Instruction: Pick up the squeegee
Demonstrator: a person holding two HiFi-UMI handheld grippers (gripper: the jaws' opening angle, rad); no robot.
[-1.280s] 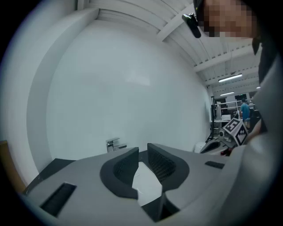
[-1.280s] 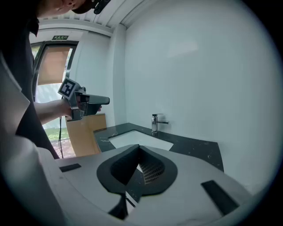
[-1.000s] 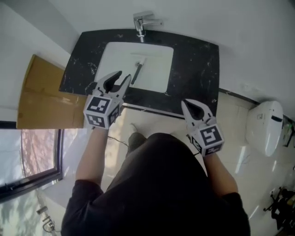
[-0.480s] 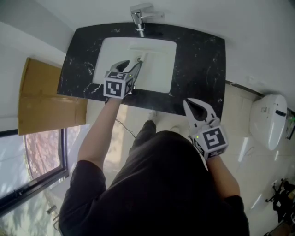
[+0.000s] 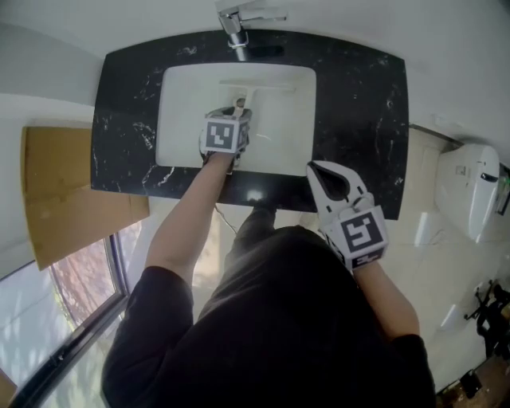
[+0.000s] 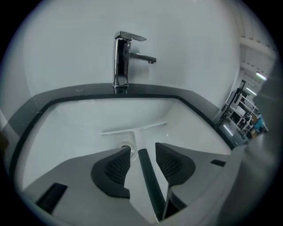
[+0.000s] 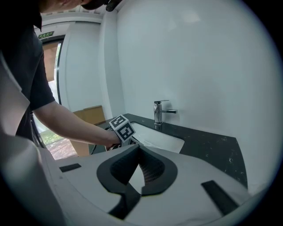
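The squeegee lies in the white sink basin, its pale blade across the far side near the drain and its dark handle pointing toward me. My left gripper is down in the basin with its jaws open, one pad on each side of the handle without clamping it. In the head view the left gripper covers the handle and only the squeegee blade shows. My right gripper hovers shut over the counter's front edge, holding nothing; its tips meet.
A chrome faucet stands behind the basin, set in a black marble countertop. A drain sits beside the handle. Cardboard leans at the left, a white toilet stands at the right, and a window lies lower left.
My left gripper has moved forward from the counter's front edge down into the basin, its open jaws now astride the squeegee handle. The right gripper has barely moved.
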